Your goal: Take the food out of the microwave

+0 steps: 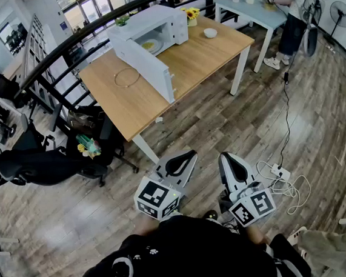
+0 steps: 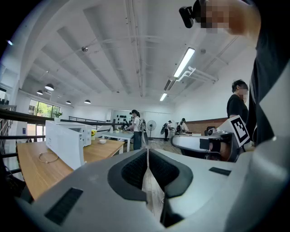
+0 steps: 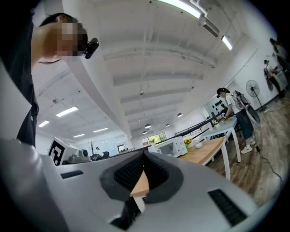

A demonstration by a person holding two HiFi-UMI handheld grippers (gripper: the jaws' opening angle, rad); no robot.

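Note:
The white microwave (image 1: pixel 171 20) stands at the back of the wooden table (image 1: pixel 201 56) with its door (image 1: pixel 144 61) swung wide open. Inside it a plate of yellow food (image 1: pixel 150 45) shows. Both grippers are held low over the floor close to the person's body, well short of the table. My left gripper (image 1: pixel 187 159) (image 2: pixel 147 150) is shut with nothing in it, and it faces the microwave (image 2: pixel 79 132) from the side. My right gripper (image 1: pixel 228 159) (image 3: pixel 144 155) has its jaws meeting at the tips, empty, with the microwave (image 3: pixel 170 147) far ahead.
A thin ring (image 1: pixel 127 78), a white bowl (image 1: pixel 210 32) and yellow flowers (image 1: pixel 191 14) share the table. Office chairs (image 1: pixel 42 166) crowd the left. Cables and a power strip (image 1: pixel 281 176) lie on the floor at right. A person (image 1: pixel 291 8) stands at a second table.

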